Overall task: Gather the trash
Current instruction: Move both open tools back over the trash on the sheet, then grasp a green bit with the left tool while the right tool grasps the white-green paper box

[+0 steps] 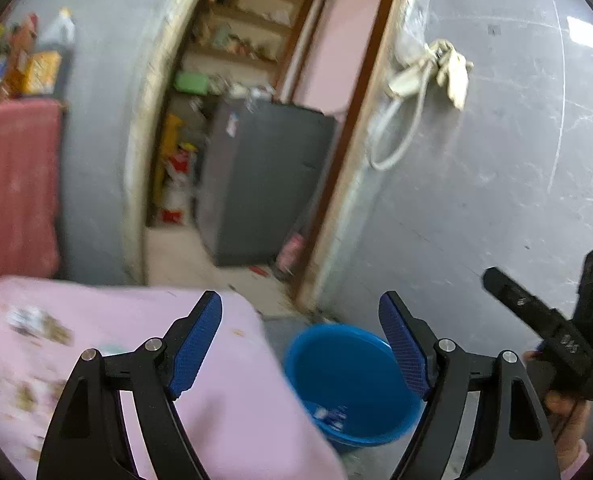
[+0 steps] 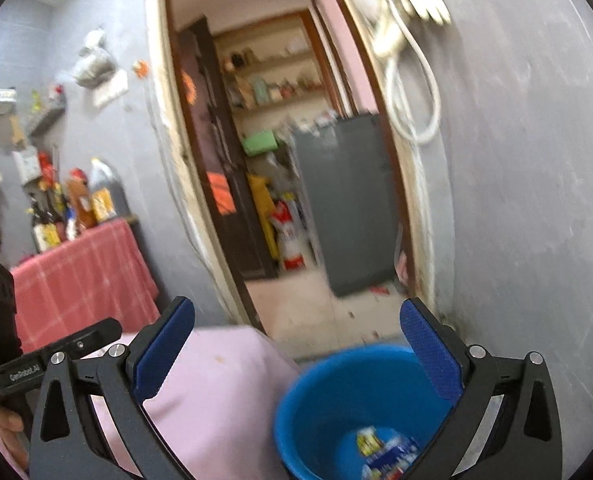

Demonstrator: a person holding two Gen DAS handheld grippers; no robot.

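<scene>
Blue bucket: upright on floor, mouth upward, right of pink-covered tabletop; wrappers inside. Left tongs, right tongs: spread wide, empty, above bucket.

We note grey plastered walls on either side of a wood-framed doorway, with a white hose looped on the wall to its right. Through it we see a dark grey cabinet on a pale floor and cluttered shelves behind. Left, a red cloth covers a stand carrying bottles.
</scene>
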